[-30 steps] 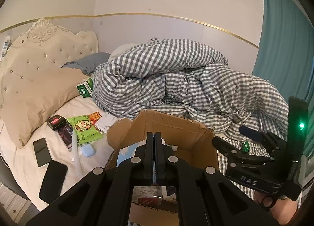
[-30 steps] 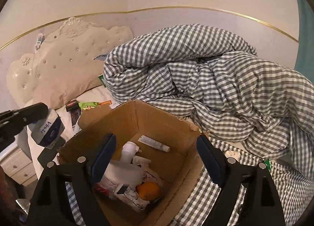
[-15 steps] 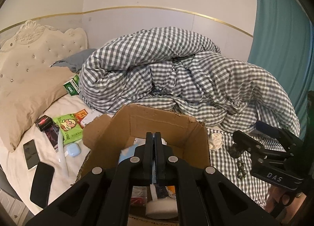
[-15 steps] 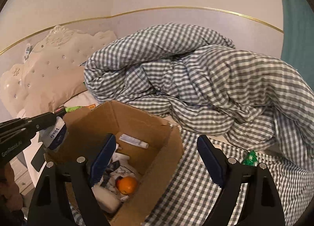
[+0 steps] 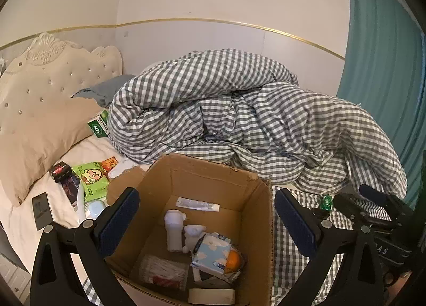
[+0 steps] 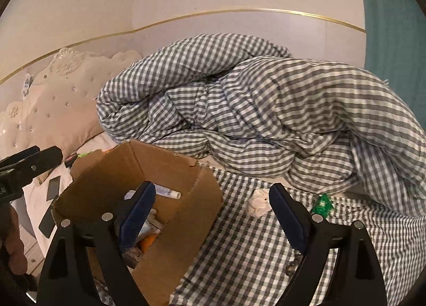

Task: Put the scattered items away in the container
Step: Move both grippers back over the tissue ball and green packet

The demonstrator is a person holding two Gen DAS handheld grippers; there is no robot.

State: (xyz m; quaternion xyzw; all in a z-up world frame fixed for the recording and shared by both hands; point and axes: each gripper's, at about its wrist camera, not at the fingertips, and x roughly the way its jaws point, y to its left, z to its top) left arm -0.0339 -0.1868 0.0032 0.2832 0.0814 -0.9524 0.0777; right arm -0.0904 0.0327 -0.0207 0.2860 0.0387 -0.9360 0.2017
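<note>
- Bedroom wall with a gold trim line backs a bed with a cream tufted headboard (image 5: 40,71); a teal curtain (image 5: 383,93) hangs at the right.
- Grey-and-white checked duvet (image 5: 239,114) lies heaped across the bed, behind the box.
- Cardboard box (image 5: 207,173) stands open on the bed, holding a tissue pack (image 5: 211,252), an orange (image 5: 234,259), a white bottle (image 5: 173,228) and a tube (image 5: 198,204).
- Left gripper (image 5: 206,220) hangs over the box; its jaws have just been opening and now stand wide, nothing between them.
- Right gripper (image 6: 211,215) is spread wide and empty above the box's right edge and the checked sheet.
- Scattered on the sheet left of the box: a green snack packet (image 5: 93,178), a green-and-white carton (image 5: 99,126), two phones (image 5: 41,206).
- Right of the box: a crumpled white wad (image 6: 258,202) and a small green wrapper (image 6: 323,203).
</note>
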